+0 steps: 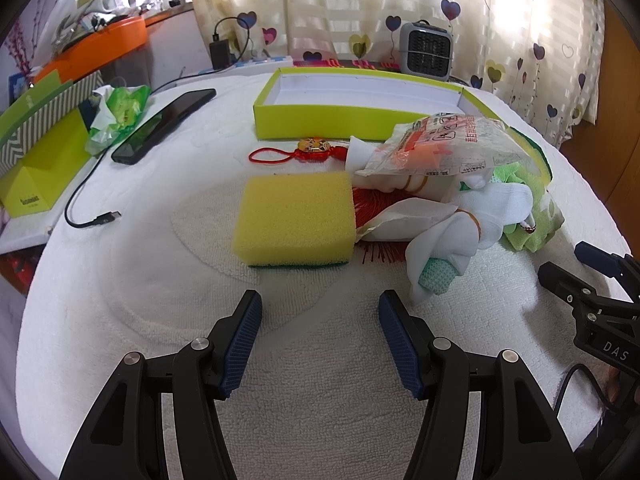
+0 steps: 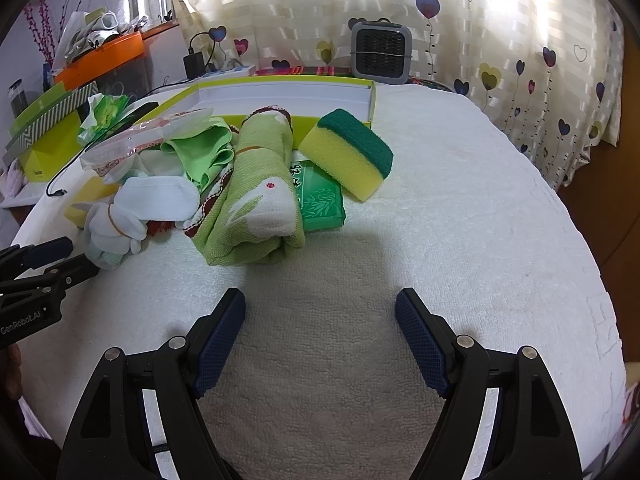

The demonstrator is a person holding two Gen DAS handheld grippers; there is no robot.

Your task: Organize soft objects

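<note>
Where sponge (image 1: 295, 216) lies, phone (image 1: 164, 126) sits well apart.

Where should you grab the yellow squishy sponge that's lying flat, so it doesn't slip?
Probably grip the flat yellow foam sponge across its left and right side walls, coming from the near edge, above the white towel. Those walls are straight and parallel. The left gripper already faces it, its fingers open. A red tassel crowds the right wall.

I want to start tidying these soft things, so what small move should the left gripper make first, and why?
Probably ease the left gripper forward onto the yellow sponge: its jaws are open and empty, the sponge lies right ahead on the towel, and the green tray behind it is empty.
</note>
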